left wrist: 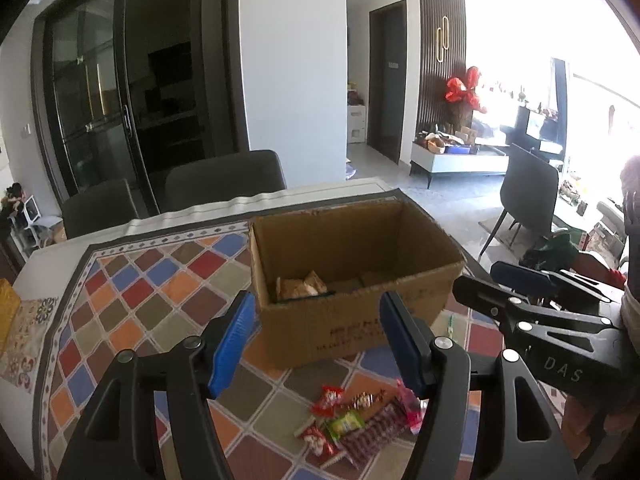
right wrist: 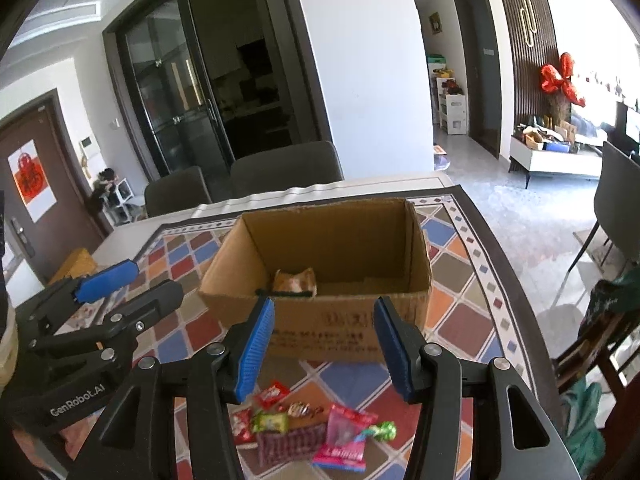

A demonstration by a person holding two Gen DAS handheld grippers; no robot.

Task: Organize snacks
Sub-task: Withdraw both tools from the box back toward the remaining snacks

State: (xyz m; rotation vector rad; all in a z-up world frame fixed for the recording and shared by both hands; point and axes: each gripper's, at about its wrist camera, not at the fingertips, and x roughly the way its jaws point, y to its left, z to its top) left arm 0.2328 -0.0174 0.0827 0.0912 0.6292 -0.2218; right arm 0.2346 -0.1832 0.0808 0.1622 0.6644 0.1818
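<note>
An open cardboard box (left wrist: 416,300) (right wrist: 332,236) stands on the patterned tablecloth (left wrist: 152,292). On its floor lies an orange-and-white snack packet (left wrist: 300,286) (right wrist: 295,280). In front of the box sits a small pile of wrapped snacks (left wrist: 352,420) (right wrist: 308,428): red, green, pink and dark striped wrappers. My left gripper (left wrist: 317,298) hovers above the pile, facing the box, open with nothing between its blue pads. My right gripper (right wrist: 324,300) is beside it to the right, also open and empty, and its fingers (left wrist: 520,276) show at the side of the left wrist view.
Two dark chairs (left wrist: 224,176) (right wrist: 280,168) stand behind the table's far edge. A yellow object (right wrist: 76,264) lies at the table's left side. Right of the table are open floor, another chair (left wrist: 528,196) and a wooden chair with green cloth (right wrist: 600,320).
</note>
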